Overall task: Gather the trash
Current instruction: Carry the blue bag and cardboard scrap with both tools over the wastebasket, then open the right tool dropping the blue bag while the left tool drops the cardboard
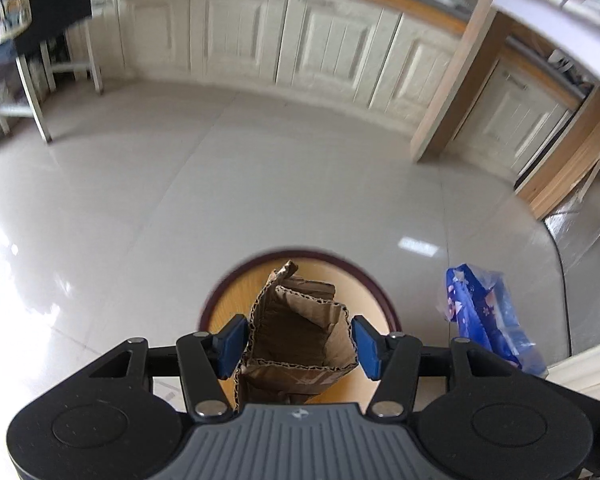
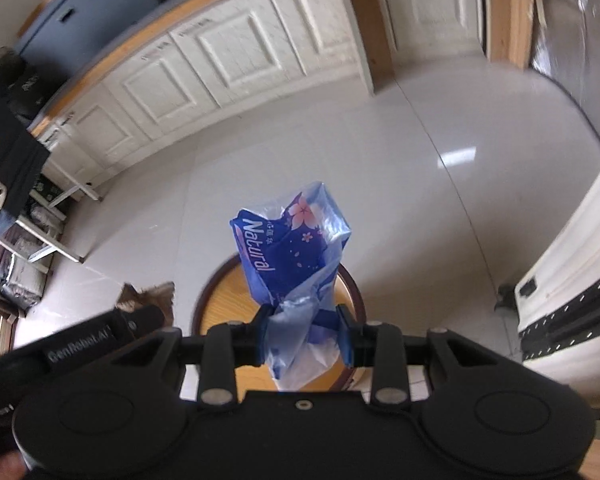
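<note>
Over on the far left of the left wrist view, a metal-legged table (image 1: 28, 92) stands on the pale glossy tile floor (image 1: 180, 200), with something dark hanging off its edge, and a long run of cream panelled cabinets (image 1: 260, 40) curves along the back wall under a wood-trimmed counter. Coming to the middle now: the left gripper (image 1: 300, 340) has its blue pads pressed against both sides of a crumpled brown cardboard piece (image 1: 300, 328), jaws at a middling width, clamped on it, the corrugated edges plain to see and a torn flap poking up. Directly below it is a round wooden stool (image 1: 236, 304) with a dark rim, the cardboard held over its seat; I can't say whether it touches. Just to the right, a blue plastic wrapper (image 1: 484, 312) with pink flower print hangs in the air, and beyond it a wooden post (image 1: 452, 92) rises off the floor. Switching to the right wrist view, a sliver of the cardboard and the left gripper's black body show at lower left; in the centre the right gripper (image 2: 305, 334) has its jaws drawn narrow, pinching the bunched neck of that wrapper (image 2: 296, 248), the word "Natural" readable on it, over the same stool (image 2: 224, 304). At far right, a white appliance (image 2: 572, 264) edges the floor.
</note>
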